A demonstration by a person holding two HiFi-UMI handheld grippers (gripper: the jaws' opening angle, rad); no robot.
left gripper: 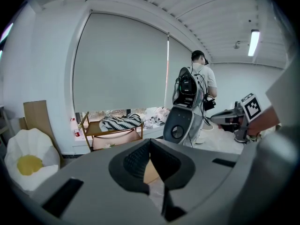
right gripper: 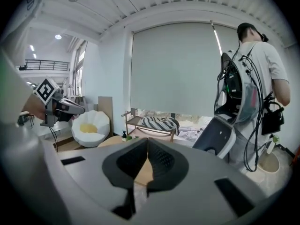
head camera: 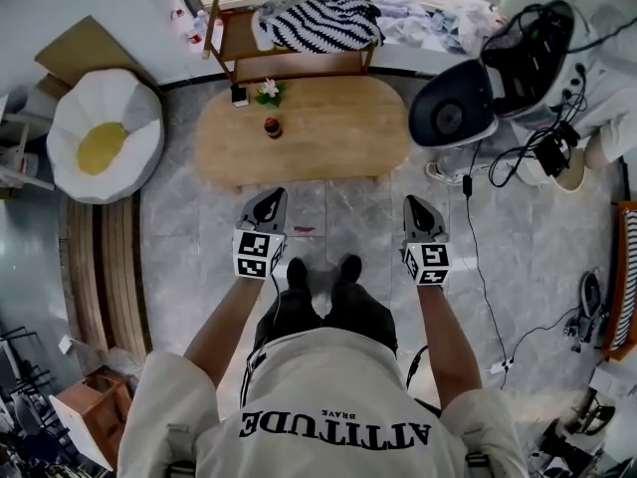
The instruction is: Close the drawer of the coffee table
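Left gripper (head camera: 269,199) and right gripper (head camera: 417,207), both closed and empty, hover short of the coffee table's (head camera: 328,137) near edge — seemingly pre-approach, needing a reach down to its unseen drawer.

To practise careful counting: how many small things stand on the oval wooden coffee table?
3. On the coffee table: a dark bottle at its far-left edge, a small flowering plant just right of it, and a small dark-red object nearer the front, left of centre. None appears hidden.
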